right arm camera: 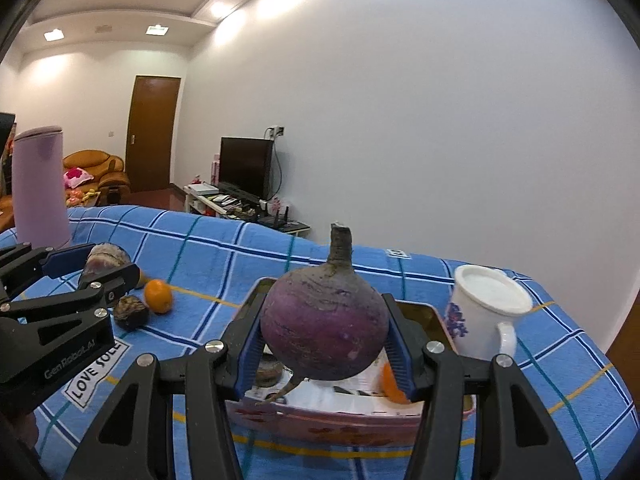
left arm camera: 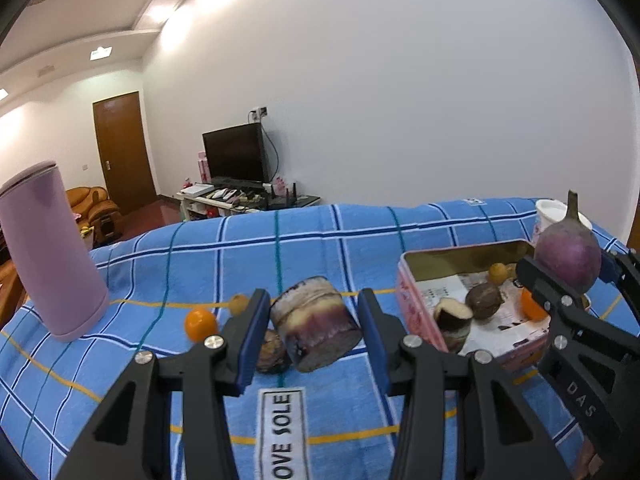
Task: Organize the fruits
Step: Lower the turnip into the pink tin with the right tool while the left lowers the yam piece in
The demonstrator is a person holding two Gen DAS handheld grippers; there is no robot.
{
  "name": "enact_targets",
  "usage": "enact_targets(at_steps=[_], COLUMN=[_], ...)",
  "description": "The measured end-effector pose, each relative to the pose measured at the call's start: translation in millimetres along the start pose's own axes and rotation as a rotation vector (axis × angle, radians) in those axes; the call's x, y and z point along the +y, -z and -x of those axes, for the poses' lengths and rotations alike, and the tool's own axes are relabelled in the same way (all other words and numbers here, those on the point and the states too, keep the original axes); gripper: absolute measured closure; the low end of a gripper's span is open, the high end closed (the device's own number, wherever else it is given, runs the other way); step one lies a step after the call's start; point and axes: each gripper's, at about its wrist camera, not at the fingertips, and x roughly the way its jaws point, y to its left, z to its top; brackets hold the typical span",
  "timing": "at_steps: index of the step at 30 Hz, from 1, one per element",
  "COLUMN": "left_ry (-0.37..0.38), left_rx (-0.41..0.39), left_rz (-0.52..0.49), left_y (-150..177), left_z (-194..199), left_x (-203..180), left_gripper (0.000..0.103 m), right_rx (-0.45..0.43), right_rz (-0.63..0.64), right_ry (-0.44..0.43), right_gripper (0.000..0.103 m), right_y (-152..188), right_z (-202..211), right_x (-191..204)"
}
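Two grippers are each carrying something, and your right one is the nearer to the goal. Your right gripper (right arm camera: pixel 326 344) is clamped on the round purple turnip with the stubby stem (right arm camera: pixel 325 322), blue pads pressing its two flanks, and it hangs directly above the pink rectangular tin box lined with printed paper (right arm camera: pixel 348 424). So the relation that matters is straight down: the turnip's axis stands upright, stem up and thin root trailing toward the tin's near wall. In my judgement you only need to lower and release.

Your left gripper (left arm camera: pixel 314 320) has the cut purple-and-cream sugarcane chunk (left arm camera: pixel 316 324) between its pads, lifted off the blue checked cloth (left arm camera: pixel 340 236); its long axis runs across the jaws. Whether both pads bear on it I cannot tell for sure. The tin lies to its right.

Turnip skin looks smooth, dull purple fading darker toward the crown. A small orange (left arm camera: pixel 200 323) and a dark chestnut-like fruit (left arm camera: pixel 273 356) wait on the cloth.
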Motion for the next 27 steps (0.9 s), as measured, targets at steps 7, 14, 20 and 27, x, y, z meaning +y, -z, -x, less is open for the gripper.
enact_targets(at_steps=[7,14,20,27], left_ry=[0.033,0.07,0.109,0.134], left_rx=[-0.006,0.005,0.016,0.033], left_rz=[-0.019,-0.04,-0.045,-0.061], left_y=[-7,-10,-15,-16], left_z=[-4,-15,-26,-38], left_x=[-23,-49,-72,-94], left_gripper=[0.056,0.056,0.056,0.056], right_rx=[0.005,0.02,0.047,0.077], right_rz=[-0.028,-0.065,-0.088,-0.068], right_ry=[0.039,0.083,0.131,0.157], right_gripper=[0.048,0.048,0.048,0.047], right_y=[1,4,5,10], right_z=[-3,-7,-14,-27], right_x=[-26,-50,-66,-77])
